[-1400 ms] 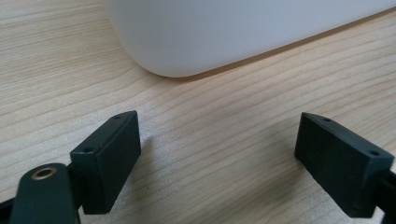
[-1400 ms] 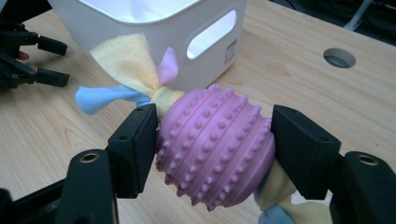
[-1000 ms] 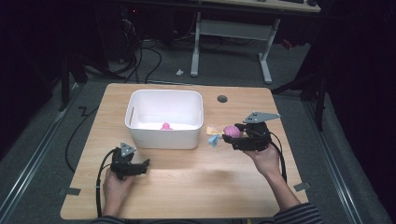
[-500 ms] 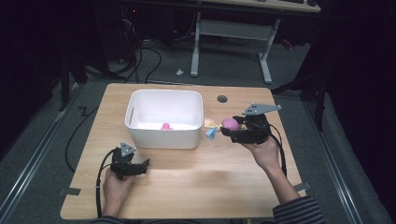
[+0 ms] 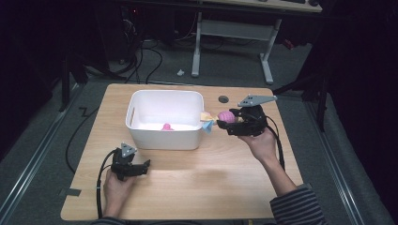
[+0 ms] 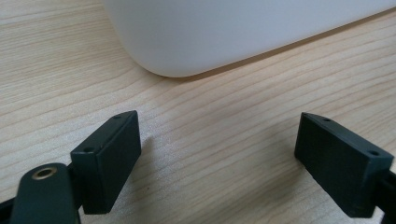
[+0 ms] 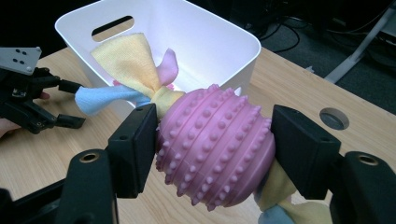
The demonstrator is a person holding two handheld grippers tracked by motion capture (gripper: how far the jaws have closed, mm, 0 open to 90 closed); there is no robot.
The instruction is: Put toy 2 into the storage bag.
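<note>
Gripping pink ball (image 7: 215, 148), right claw (image 7: 215, 154); bin (image 5: 164, 136) adjacent.

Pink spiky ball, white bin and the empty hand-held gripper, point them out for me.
pink spiky ball (image 7: 215, 144), right gripper view, its studded middle
white bin (image 5: 162, 139), high view, its near wall
left hand-held gripper (image 5: 143, 167), high view, between its fingertips

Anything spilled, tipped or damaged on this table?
Nothing stands out. The white bin sits upright, a small pink item inside. The right gripper holds a pink knobbly ball toy beside the bin.
</note>
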